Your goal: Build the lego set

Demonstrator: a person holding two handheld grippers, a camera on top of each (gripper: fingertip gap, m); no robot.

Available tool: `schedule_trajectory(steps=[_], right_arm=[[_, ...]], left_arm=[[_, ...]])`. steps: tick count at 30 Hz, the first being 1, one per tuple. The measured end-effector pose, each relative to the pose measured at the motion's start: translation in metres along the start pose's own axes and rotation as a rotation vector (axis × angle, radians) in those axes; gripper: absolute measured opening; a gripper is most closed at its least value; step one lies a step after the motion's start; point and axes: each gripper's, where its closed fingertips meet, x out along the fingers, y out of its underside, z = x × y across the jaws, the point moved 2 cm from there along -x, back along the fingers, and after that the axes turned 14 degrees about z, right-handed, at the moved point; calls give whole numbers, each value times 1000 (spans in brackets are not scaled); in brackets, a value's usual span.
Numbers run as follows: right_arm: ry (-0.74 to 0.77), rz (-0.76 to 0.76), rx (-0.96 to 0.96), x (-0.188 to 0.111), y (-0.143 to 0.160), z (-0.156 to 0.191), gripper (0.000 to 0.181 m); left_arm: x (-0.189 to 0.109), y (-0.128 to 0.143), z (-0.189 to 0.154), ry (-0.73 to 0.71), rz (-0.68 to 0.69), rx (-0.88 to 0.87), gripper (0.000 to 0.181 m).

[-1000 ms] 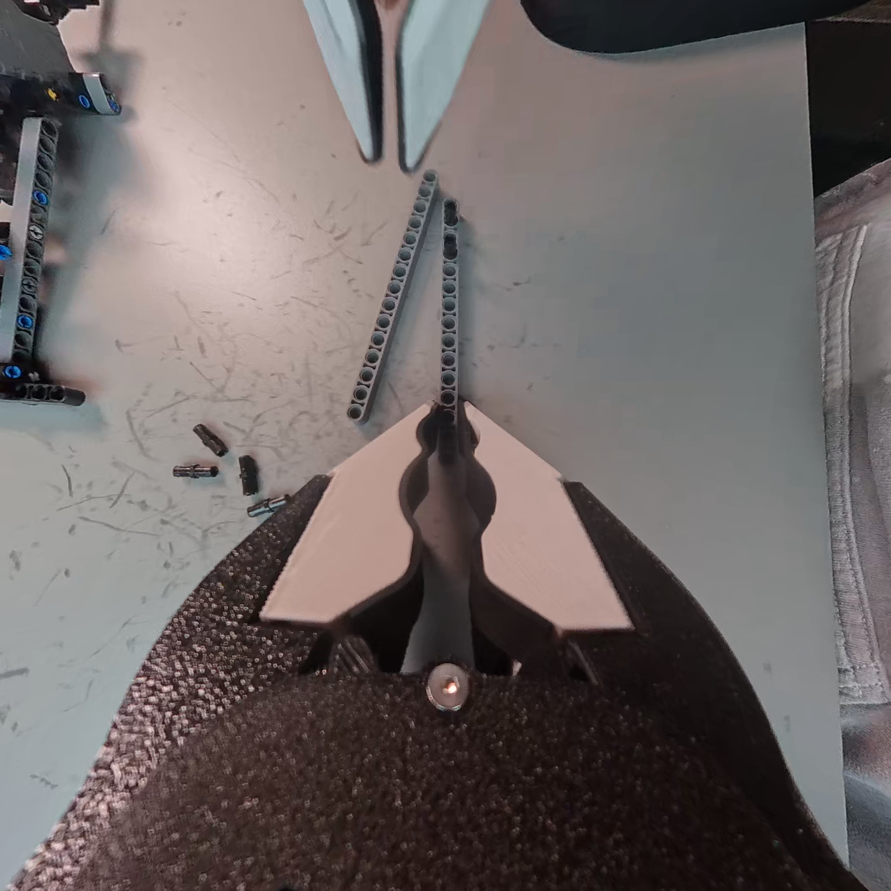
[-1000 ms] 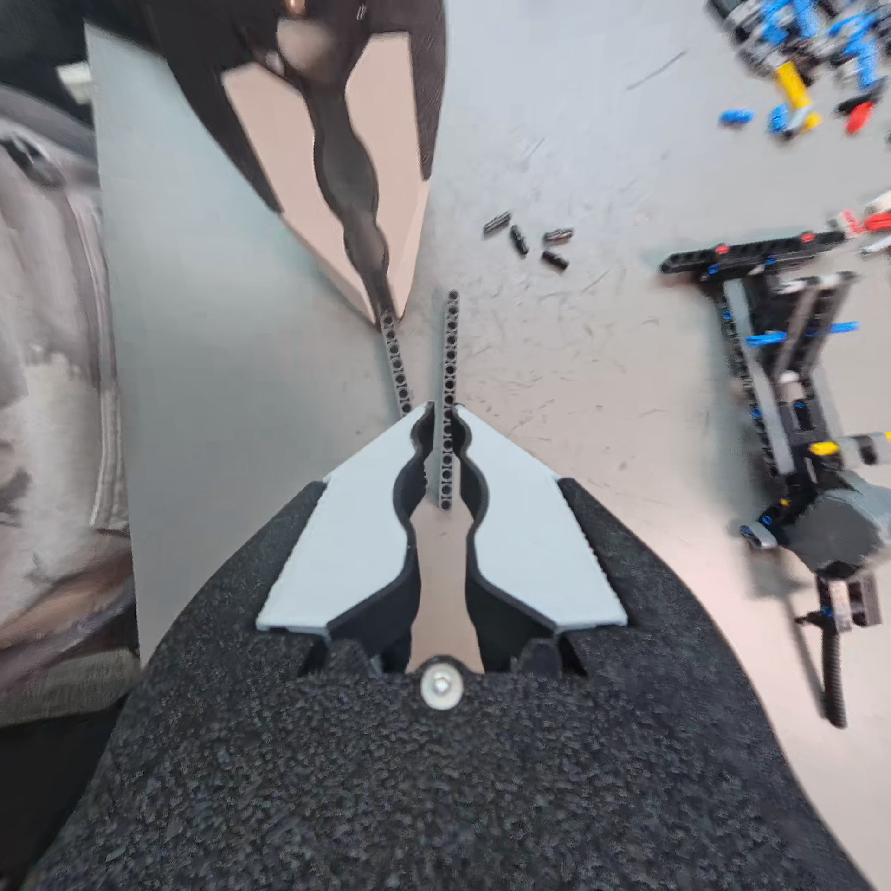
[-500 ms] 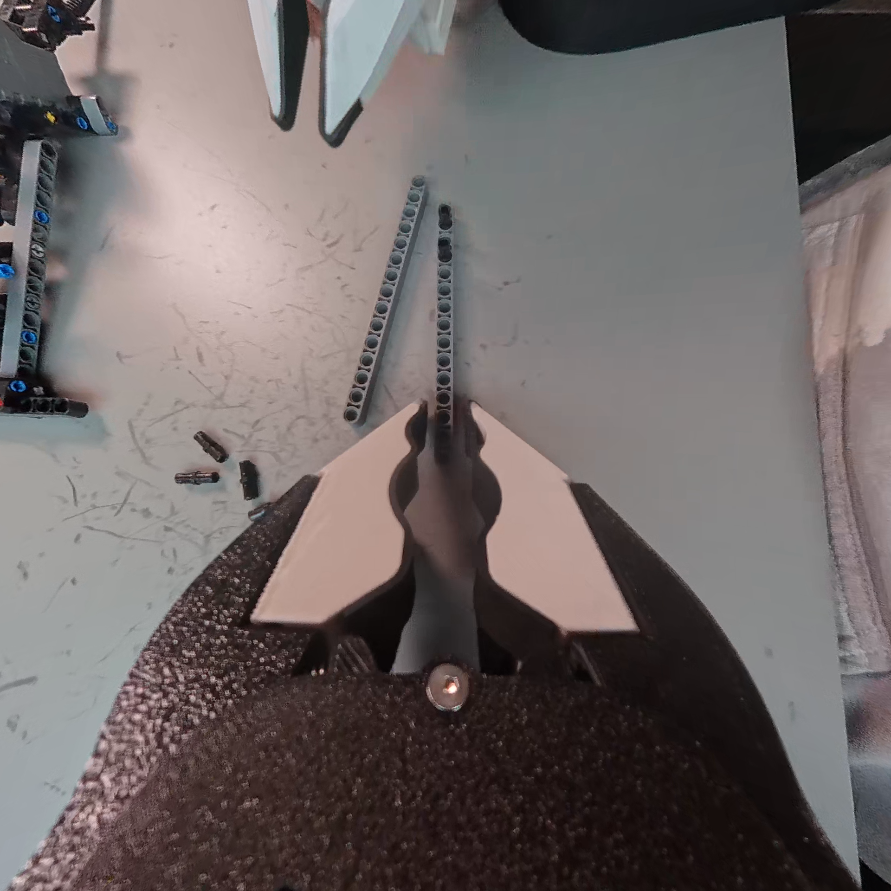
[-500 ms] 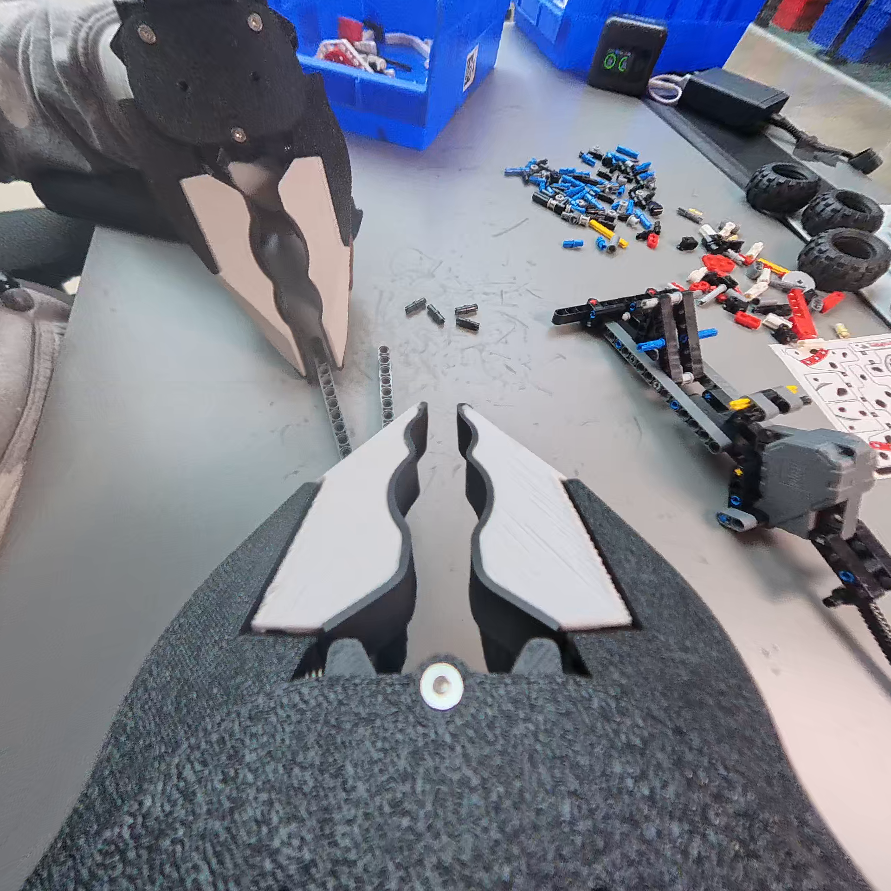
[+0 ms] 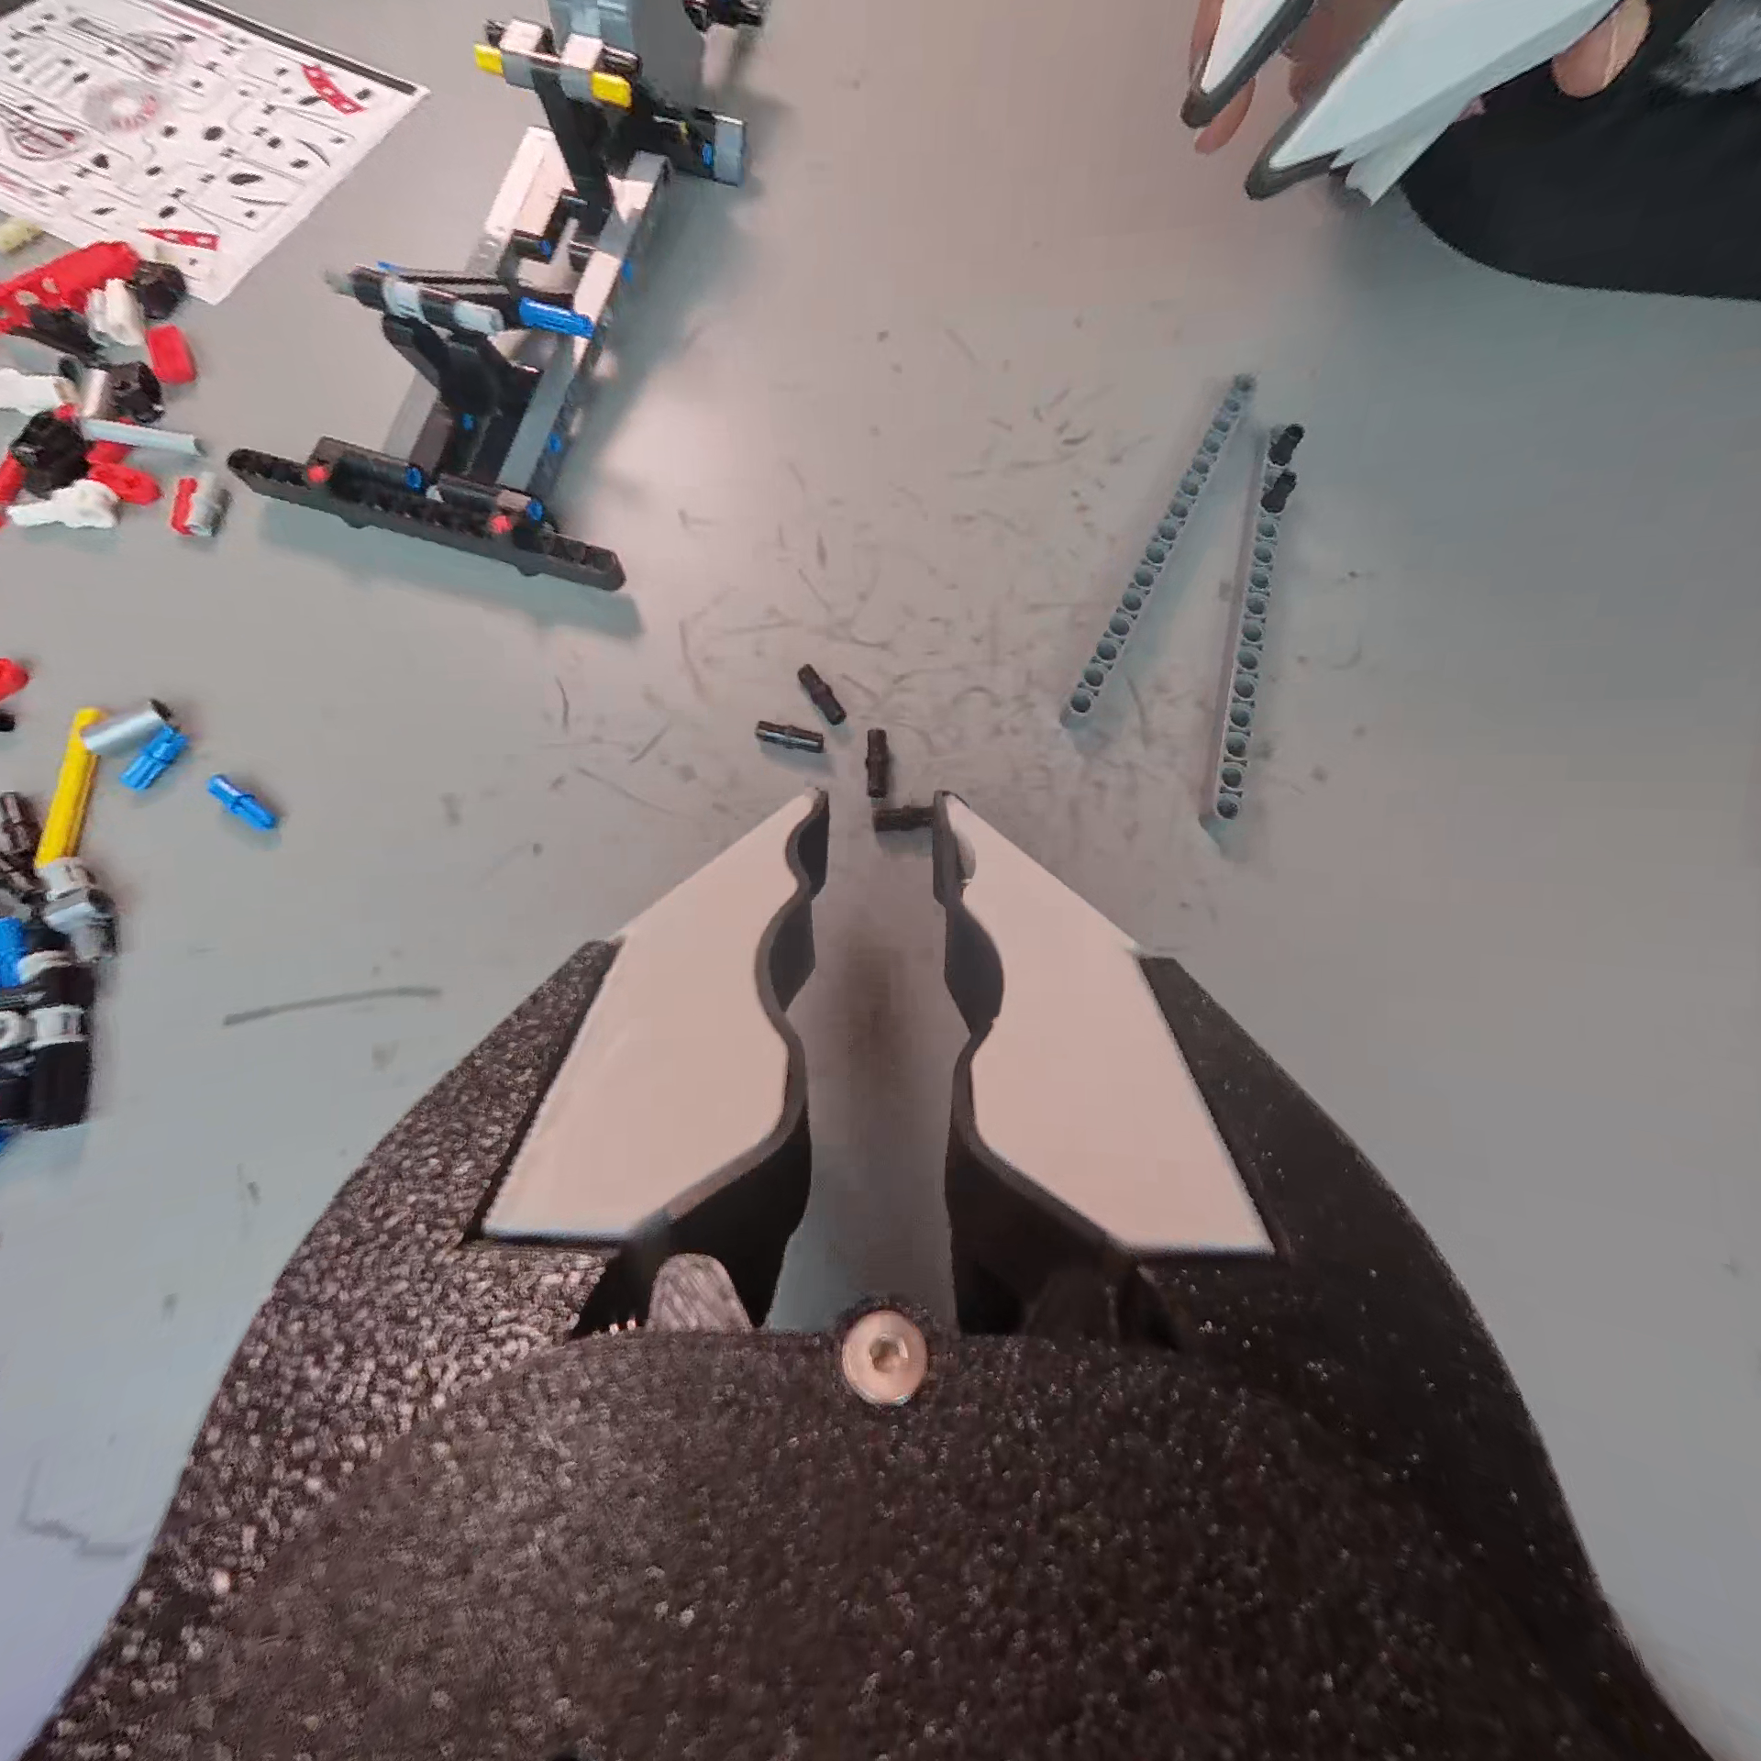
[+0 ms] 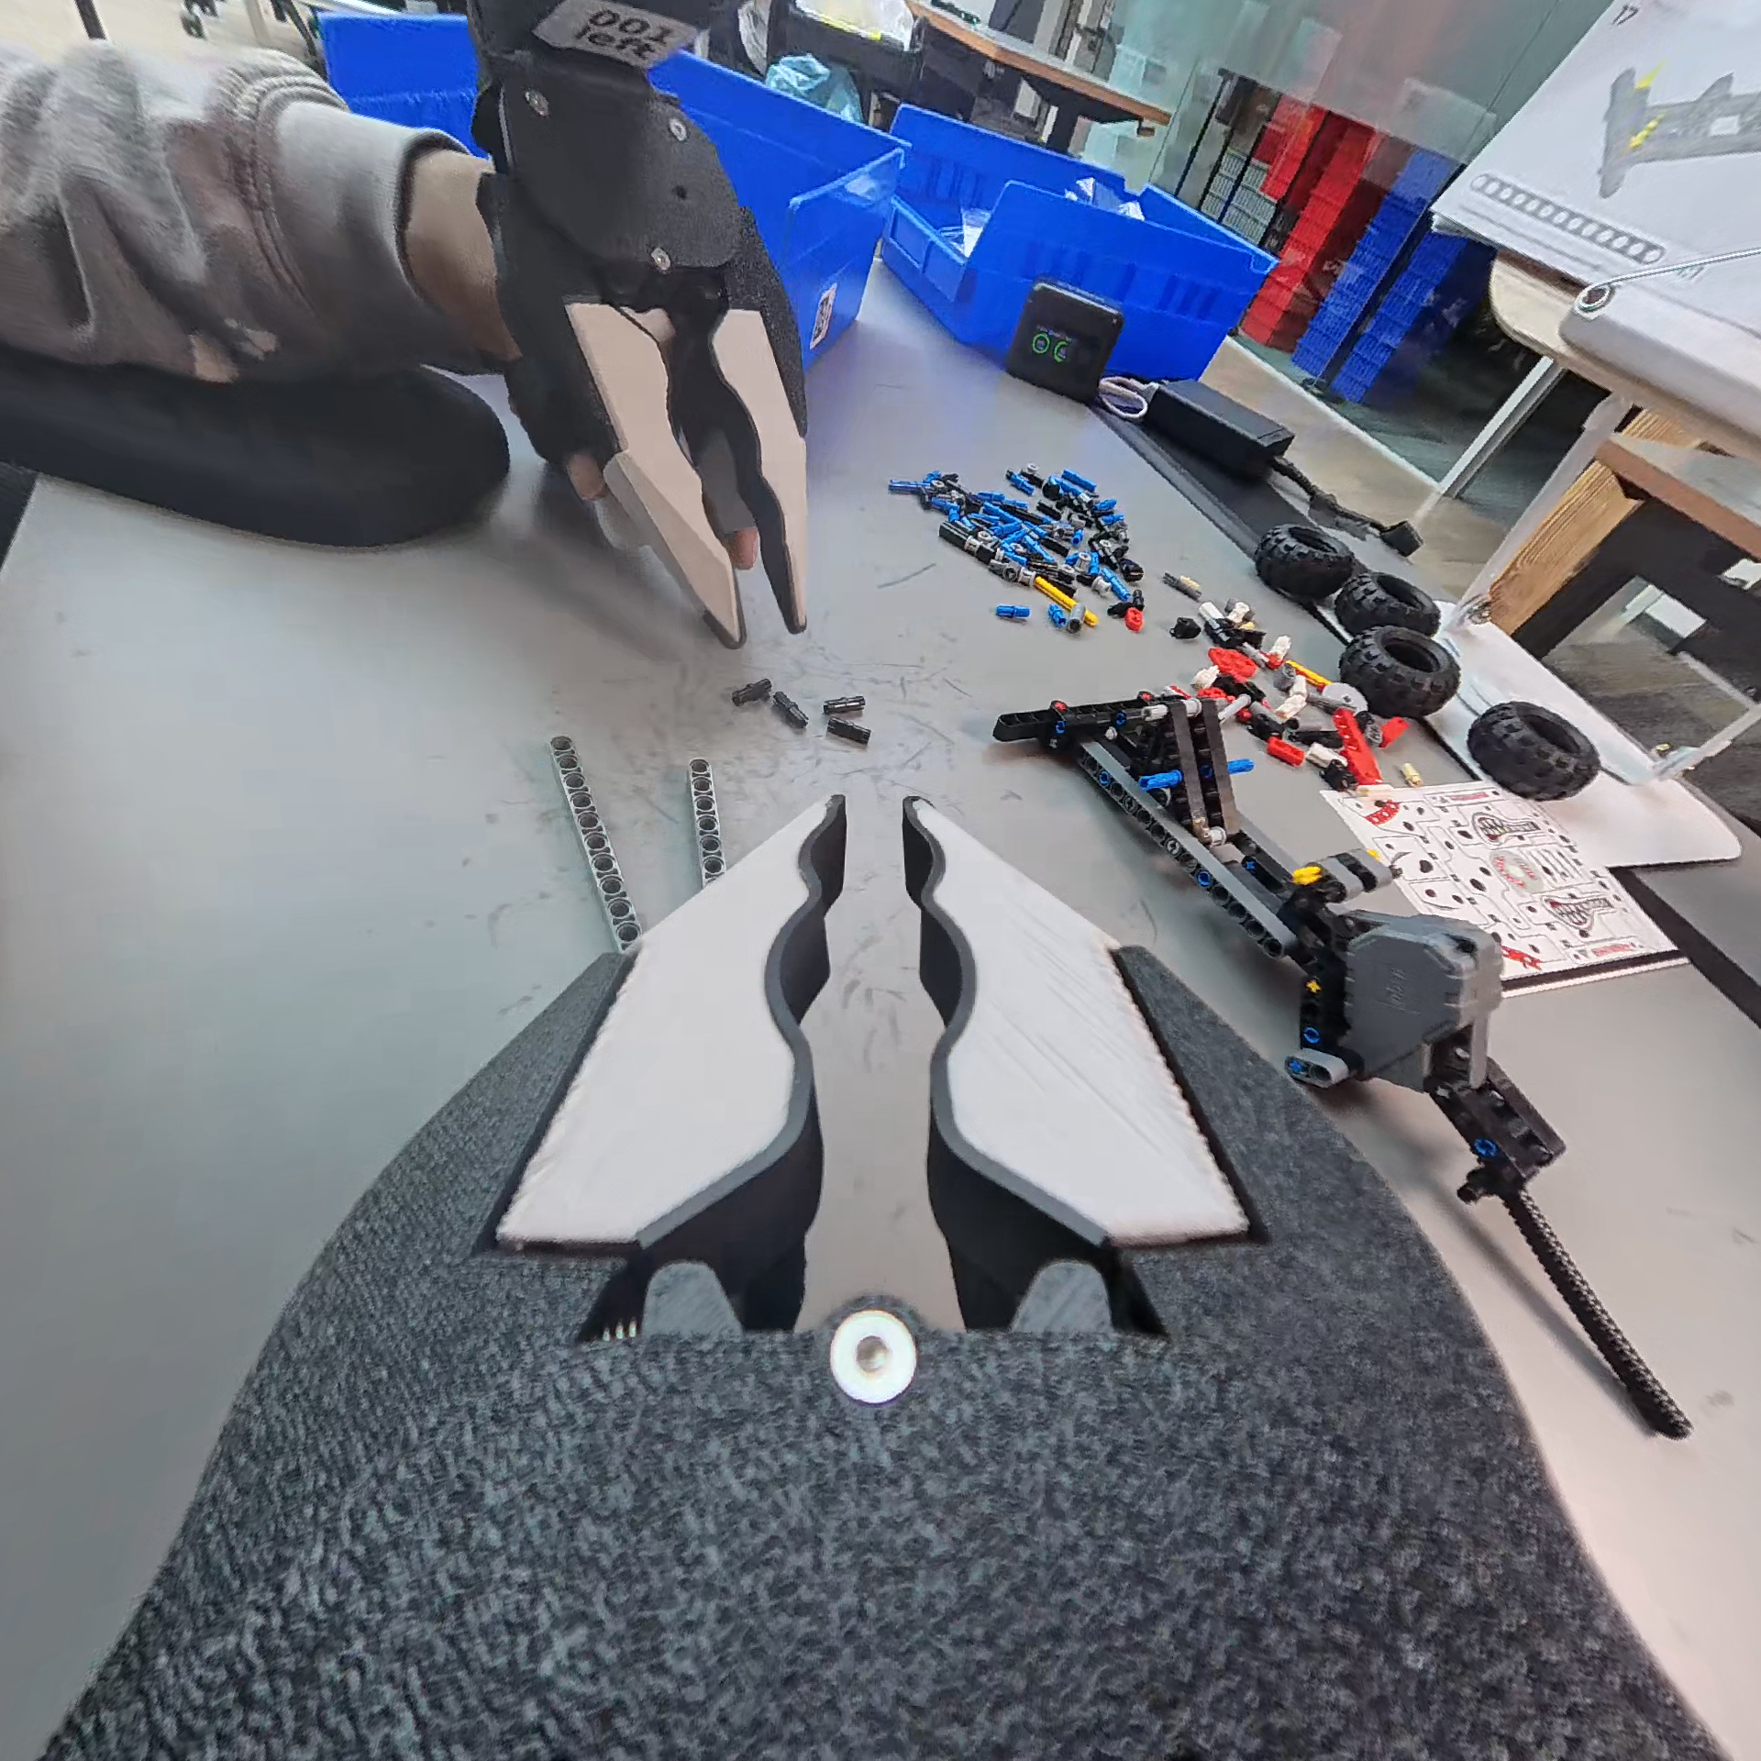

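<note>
Both beams (image 5: 1248, 629) now lie released near the tabletop's (image 5: 953, 286) front edge; the left tongs (image 5: 879, 810), spread empty, have shifted over the black pins (image 5: 877, 762), likely next. Right tongs (image 6: 874, 810) hang parted, empty.

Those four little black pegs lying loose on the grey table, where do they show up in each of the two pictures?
Left wrist view: the black pegs lie centre, just ahead of the left gripper.
Right wrist view: the pegs lie above centre, under the far gripper's tips.
Shared landmark: the two long grey beams beside them.
</note>
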Motion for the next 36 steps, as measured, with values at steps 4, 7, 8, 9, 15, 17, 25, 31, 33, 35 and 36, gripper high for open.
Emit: schedule_trajectory(steps=[4, 7, 8, 9, 15, 17, 25, 31, 33, 35, 36], right_arm=[[15, 14, -8, 2, 4, 0, 11], [14, 23, -10, 4, 5, 1, 10], [12, 29, -12, 5, 6, 1, 10], [12, 35, -13, 6, 6, 1, 10], [20, 39, -27, 8, 6, 2, 10], [19, 49, -38, 8, 7, 4, 10], [-51, 77, -62, 6, 13, 13, 20], [-142, 71, -190, 5, 13, 39, 21], [-160, 97, -248, 7, 16, 48, 22], [-158, 141, -303, 12, 22, 55, 22], [-154, 166, -322, 14, 25, 56, 22]], left_arm=[[13, 4, -6, -22, 65, 17, 27], [18, 6, -8, -43, 99, 33, 24], [19, 6, -9, -50, 104, 39, 20], [20, 6, -10, -50, 107, 43, 17], [19, 6, -11, -55, 118, 23, 17], [19, 7, -11, -58, 118, 29, 17], [-6, -17, -16, 77, -91, -54, 17], [-26, -44, -42, 311, -302, -105, 16], [-28, -48, -49, 375, -337, -124, 16], [-28, -51, -53, 422, -351, -143, 16], [-29, -52, -54, 434, -358, -147, 17]])
